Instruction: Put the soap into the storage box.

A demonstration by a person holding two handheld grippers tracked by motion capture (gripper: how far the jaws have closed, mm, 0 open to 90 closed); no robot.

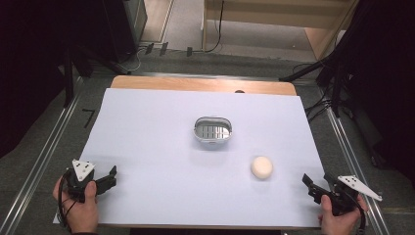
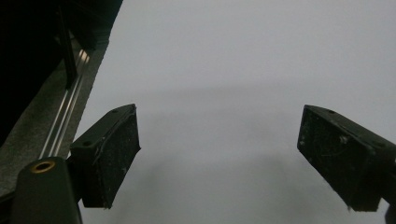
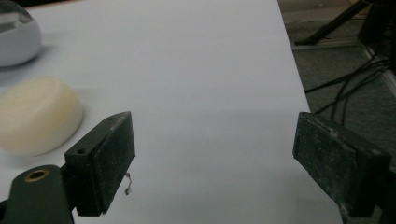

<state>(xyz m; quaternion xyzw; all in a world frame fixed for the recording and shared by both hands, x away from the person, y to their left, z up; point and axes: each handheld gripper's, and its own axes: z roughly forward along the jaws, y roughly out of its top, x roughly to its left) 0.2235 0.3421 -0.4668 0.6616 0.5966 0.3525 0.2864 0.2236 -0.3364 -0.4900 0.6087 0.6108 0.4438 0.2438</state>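
open sheet (image 1: 147,147), soap (image 1: 262,167), tin (image 1: 213,130) midway

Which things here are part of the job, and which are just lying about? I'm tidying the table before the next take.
Part of the job:
- cream soap bar
- metal soap dish
- left gripper, open
- right gripper, open

Just lying about:
- white sheet covering the table
- cables on the floor
- stand legs beyond the table
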